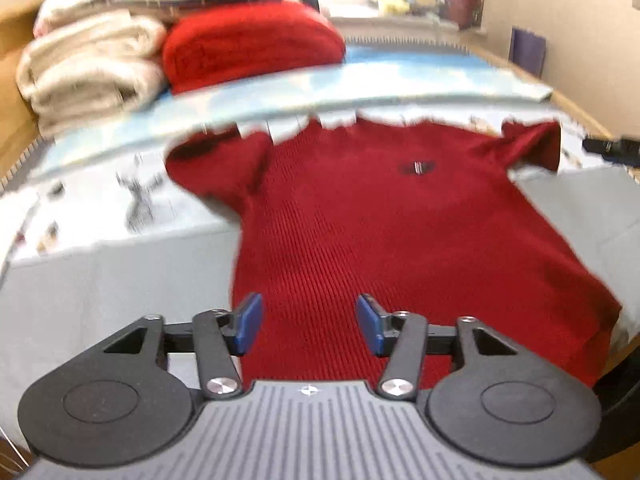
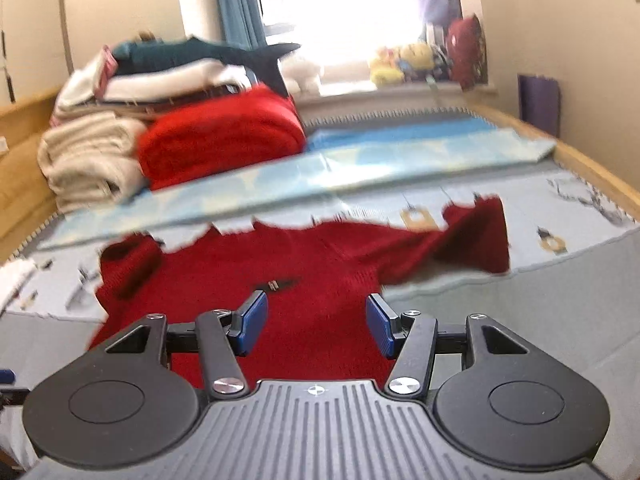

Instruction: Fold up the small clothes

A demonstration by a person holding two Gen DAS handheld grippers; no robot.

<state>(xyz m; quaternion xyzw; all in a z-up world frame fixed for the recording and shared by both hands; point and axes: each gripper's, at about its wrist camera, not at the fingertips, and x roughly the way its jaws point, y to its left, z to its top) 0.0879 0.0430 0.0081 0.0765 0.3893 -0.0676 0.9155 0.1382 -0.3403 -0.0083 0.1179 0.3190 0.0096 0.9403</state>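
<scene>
A small dark red knitted short-sleeved shirt [image 1: 380,232] lies spread flat, front up, on a grey bed cover [image 1: 100,280], with a small dark emblem [image 1: 418,168] on its chest. My left gripper [image 1: 308,322] is open and empty, hovering over the shirt's lower hem. In the right wrist view the same shirt [image 2: 312,280] lies below my right gripper [image 2: 318,326], which is open and empty over the shirt's body near its right side. The shirt's right sleeve [image 2: 476,236] sticks out to the right. Both views are motion-blurred.
At the back left a pile of folded cream blankets [image 1: 88,72] and a folded bright red blanket [image 1: 252,44] sit on the bed. A light blue patterned sheet [image 1: 320,84] crosses behind the shirt. A wooden bed frame [image 2: 592,168] runs on the right; a windowsill with toys [image 2: 404,64] is behind.
</scene>
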